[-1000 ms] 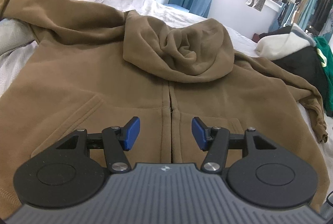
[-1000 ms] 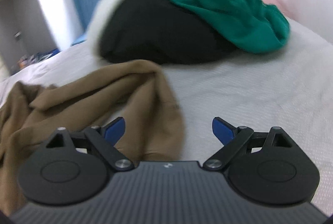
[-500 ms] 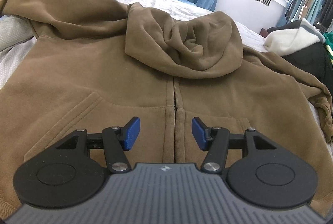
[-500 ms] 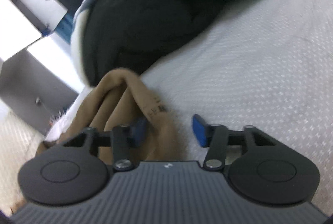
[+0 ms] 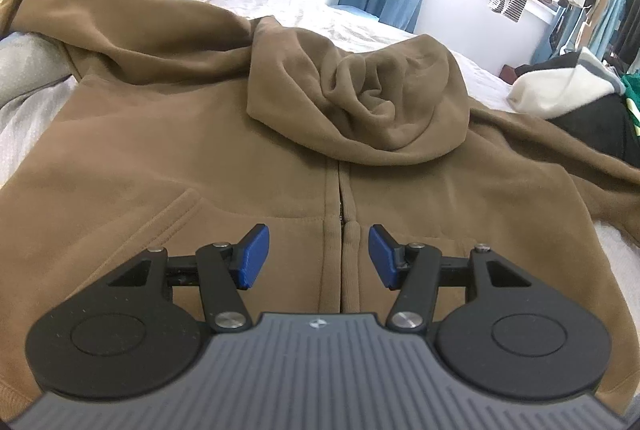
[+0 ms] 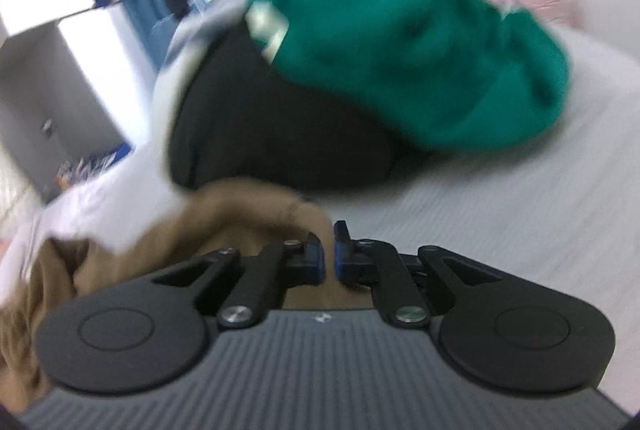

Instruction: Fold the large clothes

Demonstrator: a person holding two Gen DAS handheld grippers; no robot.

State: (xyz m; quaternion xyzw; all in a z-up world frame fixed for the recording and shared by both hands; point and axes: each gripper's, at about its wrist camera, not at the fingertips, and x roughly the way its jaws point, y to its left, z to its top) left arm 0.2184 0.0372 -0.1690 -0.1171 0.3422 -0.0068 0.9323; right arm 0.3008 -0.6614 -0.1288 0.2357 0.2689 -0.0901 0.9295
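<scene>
A big, soft brown hoodie (image 5: 224, 134) lies flat on the white bed (image 5: 360, 26), zipper up and its floppy hood (image 5: 360, 98) bunched in wrinkles. The left gripper (image 5: 319, 256) hangs over the zipper with its blue pads about halfway apart, holding nothing. The right gripper (image 6: 328, 258) is pinched tight on the brown sleeve (image 6: 248, 214), near a fuzzy green top (image 6: 420, 62) lying on a black one (image 6: 280, 134).

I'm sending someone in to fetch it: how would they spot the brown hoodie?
On the white bed, the brown zip-up hoodie lies spread flat, hood flopped onto its chest. The neighbouring pile holds only black and green clothes.
</scene>
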